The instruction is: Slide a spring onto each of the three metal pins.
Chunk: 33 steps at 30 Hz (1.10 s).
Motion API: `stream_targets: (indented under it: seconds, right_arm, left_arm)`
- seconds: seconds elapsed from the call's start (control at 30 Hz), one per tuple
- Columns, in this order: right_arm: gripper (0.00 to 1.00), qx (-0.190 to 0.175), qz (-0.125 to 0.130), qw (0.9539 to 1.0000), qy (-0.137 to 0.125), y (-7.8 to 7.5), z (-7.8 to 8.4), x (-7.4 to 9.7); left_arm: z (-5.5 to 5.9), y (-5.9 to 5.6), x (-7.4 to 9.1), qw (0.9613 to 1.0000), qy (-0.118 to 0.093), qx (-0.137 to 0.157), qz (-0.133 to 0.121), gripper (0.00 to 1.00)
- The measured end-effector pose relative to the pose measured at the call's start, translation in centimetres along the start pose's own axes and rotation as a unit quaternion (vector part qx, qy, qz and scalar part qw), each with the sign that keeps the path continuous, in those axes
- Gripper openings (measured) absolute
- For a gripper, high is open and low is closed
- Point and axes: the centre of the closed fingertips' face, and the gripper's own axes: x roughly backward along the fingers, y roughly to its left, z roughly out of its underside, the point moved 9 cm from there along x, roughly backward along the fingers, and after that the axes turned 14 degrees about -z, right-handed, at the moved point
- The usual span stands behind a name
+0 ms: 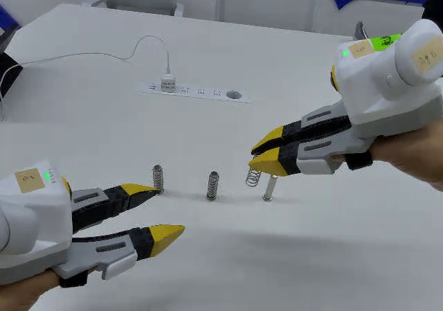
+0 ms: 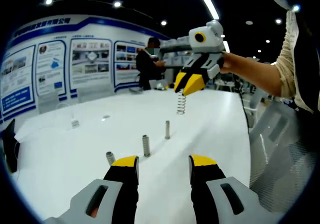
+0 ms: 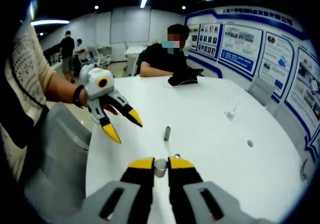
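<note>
While the right gripper hangs over the white table, it pinches a little spring between its two yellow tips. The jaws are almost shut, with only the top coils of the spring squeezed between them. The rest of the spring dangles down. In the left gripper view the spring hangs free in the air, with its low end a bit higher than the bare pin and a bit off to one side. In the head view the spring is just beside the bare pin and is not on it. That pin stands straight up at one end of a short row. The middle pin and the end pin stand up too, and each is already wrapped in coils. The left gripper is low, near the end pin. Its jaws are spread wide apart with nothing between them. A white power strip lies farther back on the table, well away from the pins.
</note>
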Motion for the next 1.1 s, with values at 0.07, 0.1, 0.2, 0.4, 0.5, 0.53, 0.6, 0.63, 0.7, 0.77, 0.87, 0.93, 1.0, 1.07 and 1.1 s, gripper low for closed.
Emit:
stream_targets:
  seconds: [0.07,0.1,0.2,0.4,0.5,0.53,0.6,0.63,0.7,0.77,0.87,0.93,1.0,1.07,1.1]
  right_arm:
    - [0.11,-0.003,0.008,1.0000,0.000,-0.4,0.1,0.4]
    - [0.11,-0.004,0.011,0.9999,0.001,-0.6,0.2,0.5]
    - [0.11,-0.009,0.023,0.9997,0.005,-1.2,0.4,0.8]
    - [0.11,-0.027,0.052,0.9982,0.010,-2.5,1.3,1.5]
    - [0.11,-0.035,0.071,0.9967,0.017,-3.2,1.8,1.7]
    - [0.11,-0.038,0.076,0.9962,0.020,-3.4,2.1,1.7]
    - [0.11,-0.047,0.081,0.9955,0.018,-3.8,2.6,1.7]
    - [0.11,-0.053,0.084,0.9949,0.019,-4.0,2.9,1.6]
    - [0.11,-0.061,0.092,0.9936,0.023,-4.4,3.6,1.4]
    - [0.11,-0.066,0.094,0.9931,0.023,-4.5,3.9,1.2]
    - [0.11,-0.072,0.097,0.9923,0.026,-4.9,4.5,0.7]
    - [0.11,-0.077,0.097,0.9920,0.023,-5.0,4.7,0.5]
    - [0.11,-0.082,0.097,0.9917,0.020,-5.2,5.0,0.3]
    - [0.11,-0.085,0.100,0.9912,0.018,-5.4,5.2,0.1]
    - [0.11,-0.086,0.100,0.9912,0.018,-5.4,5.2,0.1]
  left_arm:
    - [0.1,0.1,0.1,1.0000,0.001,0.001,-0.004,0.42]
    - [0.1,0.2,0.2,1.0000,0.002,0.002,-0.005,0.42]
    - [0.1,0.3,0.3,1.0000,0.002,0.002,-0.008,0.43]
    - [0.1,0.3,0.3,0.9999,0.003,0.003,-0.011,0.45]
    - [0.3,0.3,0.3,0.9999,0.006,0.003,-0.011,0.45]
    - [0.3,0.3,0.3,0.9999,0.006,0.004,-0.011,0.46]
    - [0.4,0.3,0.3,0.9999,0.007,0.004,-0.011,0.46]
    - [0.4,0.3,0.3,0.9999,0.007,0.004,-0.012,0.46]
    - [0.3,0.3,0.4,0.9999,0.006,0.005,-0.012,0.46]
    - [0.3,0.4,0.4,0.9999,0.006,0.004,-0.013,0.46]
    - [0.3,0.5,0.4,0.9999,0.008,0.005,-0.014,0.47]
    - [0.3,0.5,0.4,0.9999,0.008,0.005,-0.014,0.47]
    - [0.4,0.4,0.4,0.9999,0.010,0.005,-0.013,0.47]
    - [0.4,0.4,0.3,0.9998,0.011,0.004,-0.013,0.47]
    - [0.4,0.4,0.3,0.9998,0.011,0.004,-0.013,0.47]
